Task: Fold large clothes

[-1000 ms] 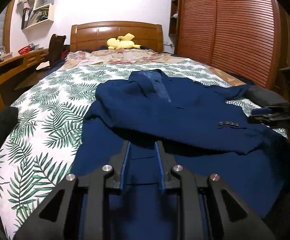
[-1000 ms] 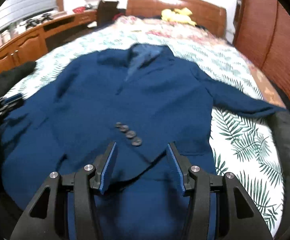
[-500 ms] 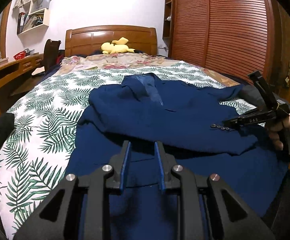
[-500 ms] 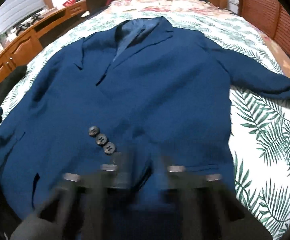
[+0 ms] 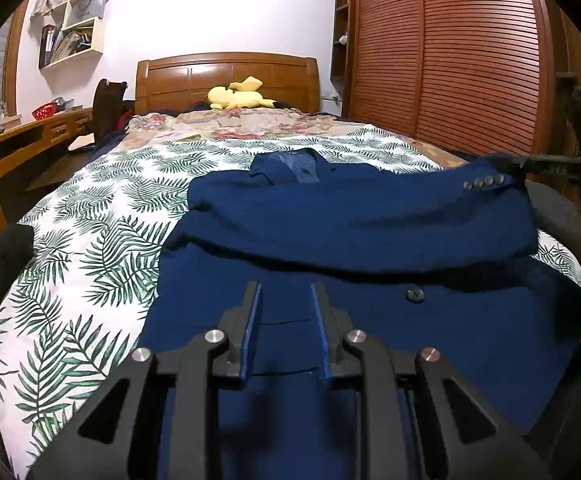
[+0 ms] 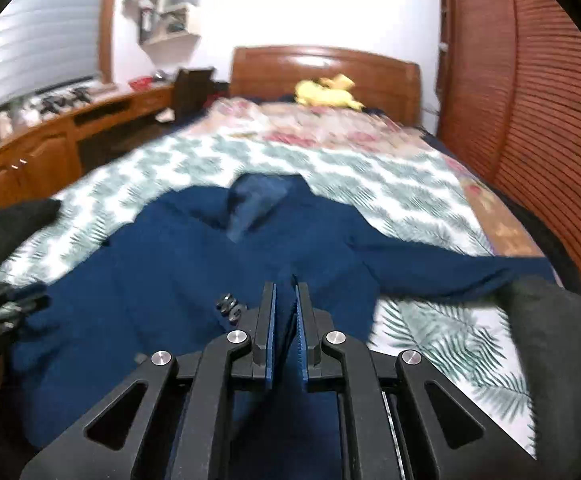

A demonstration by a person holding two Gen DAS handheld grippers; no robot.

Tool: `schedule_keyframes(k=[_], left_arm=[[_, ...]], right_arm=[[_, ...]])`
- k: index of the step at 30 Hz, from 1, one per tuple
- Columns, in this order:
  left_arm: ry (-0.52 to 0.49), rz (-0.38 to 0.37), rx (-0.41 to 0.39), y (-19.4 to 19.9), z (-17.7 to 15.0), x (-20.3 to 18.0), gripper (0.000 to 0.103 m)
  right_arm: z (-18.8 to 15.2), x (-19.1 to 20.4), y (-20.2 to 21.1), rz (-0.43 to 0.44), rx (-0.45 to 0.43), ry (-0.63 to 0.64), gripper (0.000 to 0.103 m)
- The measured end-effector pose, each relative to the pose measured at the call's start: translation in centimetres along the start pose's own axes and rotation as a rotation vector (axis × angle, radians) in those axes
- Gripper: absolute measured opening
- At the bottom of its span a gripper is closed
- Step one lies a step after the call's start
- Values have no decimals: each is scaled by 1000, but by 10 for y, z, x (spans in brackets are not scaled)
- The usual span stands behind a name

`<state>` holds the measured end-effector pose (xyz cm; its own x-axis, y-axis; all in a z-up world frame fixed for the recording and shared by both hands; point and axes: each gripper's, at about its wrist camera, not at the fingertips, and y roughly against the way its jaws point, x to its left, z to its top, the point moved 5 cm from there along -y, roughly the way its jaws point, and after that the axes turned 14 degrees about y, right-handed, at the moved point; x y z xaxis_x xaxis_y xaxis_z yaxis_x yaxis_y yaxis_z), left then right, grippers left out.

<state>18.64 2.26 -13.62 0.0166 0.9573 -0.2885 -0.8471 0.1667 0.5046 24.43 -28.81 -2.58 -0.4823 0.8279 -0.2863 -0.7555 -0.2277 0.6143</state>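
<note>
Navy jacket (image 5: pixel 354 236): spread on leaf-print bedspread (image 5: pixel 102 248), collar toward headboard (image 5: pixel 226 76).
Left gripper (image 5: pixel 284 312): jaws narrowly parted, empty, over jacket hem.
Right gripper (image 6: pixel 286 320): pinching sleeve cuff (image 5: pixel 486 182), lifted right of jacket's chest.

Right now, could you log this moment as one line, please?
right gripper shut on sleeve cuff | left gripper open over blue jacket | bed

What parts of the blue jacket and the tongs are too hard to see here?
- Jacket hem: left wrist view, hidden behind the left tongs.
- Cuff buttons: right wrist view, blurred and partly behind the right tongs.
- Right tongs' grip: left wrist view, dark and cut by the edge.
</note>
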Motion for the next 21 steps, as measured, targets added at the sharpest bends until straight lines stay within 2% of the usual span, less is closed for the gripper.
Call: schedule_keyframes(k=[5, 9, 11, 13, 14, 19, 21], left_arm=[[0, -1, -7, 0, 2, -3, 22], [1, -11, -10, -3, 6, -11, 22], [-6, -18, -15, -5, 9, -17, 24], [-13, -16, -19, -7, 11, -23, 26], [-16, -15, -20, -9, 12, -26, 26], [-35, 2, -14, -19, 13, -42, 27], [-52, 12, -14, -22, 13, -49, 27]], right_arm=[[-27, -2, -22, -7, 78, -7, 6], [-39, -4, -33, -25, 93, -1, 8], [-39, -6, -36, -32, 95, -4, 16], [-41, -5, -37, -34, 86, 1, 36], [-40, -3, -38, -22, 81, 2, 40], [-47, 17, -54, 108, 97, 41, 42], [-52, 26, -64, 123, 113, 73, 42]])
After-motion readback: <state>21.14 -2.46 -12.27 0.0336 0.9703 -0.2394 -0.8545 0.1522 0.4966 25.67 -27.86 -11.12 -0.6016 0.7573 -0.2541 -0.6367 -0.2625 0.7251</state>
